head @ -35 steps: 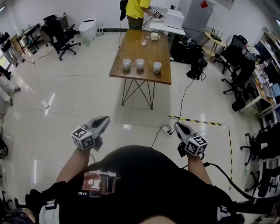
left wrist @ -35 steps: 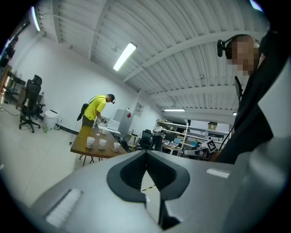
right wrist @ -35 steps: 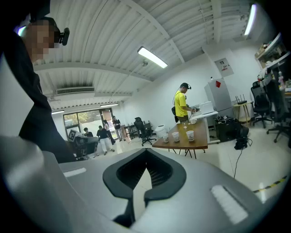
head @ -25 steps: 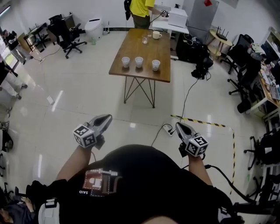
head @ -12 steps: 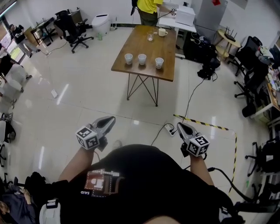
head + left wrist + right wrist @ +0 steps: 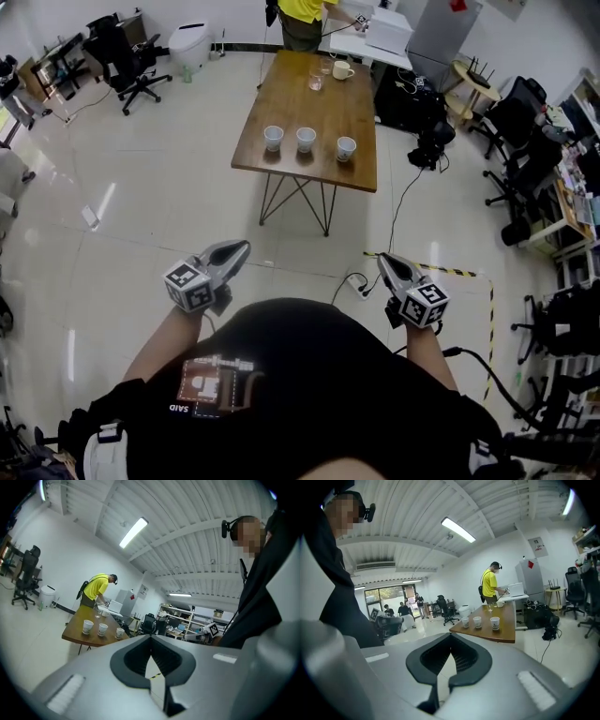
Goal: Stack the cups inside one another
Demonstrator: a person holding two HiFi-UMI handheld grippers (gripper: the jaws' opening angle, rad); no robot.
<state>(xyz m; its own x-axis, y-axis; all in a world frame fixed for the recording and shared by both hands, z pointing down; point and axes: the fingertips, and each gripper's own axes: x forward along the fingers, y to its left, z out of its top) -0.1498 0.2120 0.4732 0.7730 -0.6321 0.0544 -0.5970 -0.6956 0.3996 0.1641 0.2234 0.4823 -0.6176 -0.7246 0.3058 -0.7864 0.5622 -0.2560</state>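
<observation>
Distant table (image 6: pixel 323 103) bears three cups (image 6: pixel 307 139), detail unclear; left gripper (image 6: pixel 242 247), right gripper (image 6: pixel 383 260) fingers together, empty.

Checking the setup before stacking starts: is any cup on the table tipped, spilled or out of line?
Nothing stands out: the three cups stand upright in a row on the table, none touching, nothing spilled.

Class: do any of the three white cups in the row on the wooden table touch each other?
Apart. The head view shows bare table between the left cup, middle cup and right cup.
</observation>
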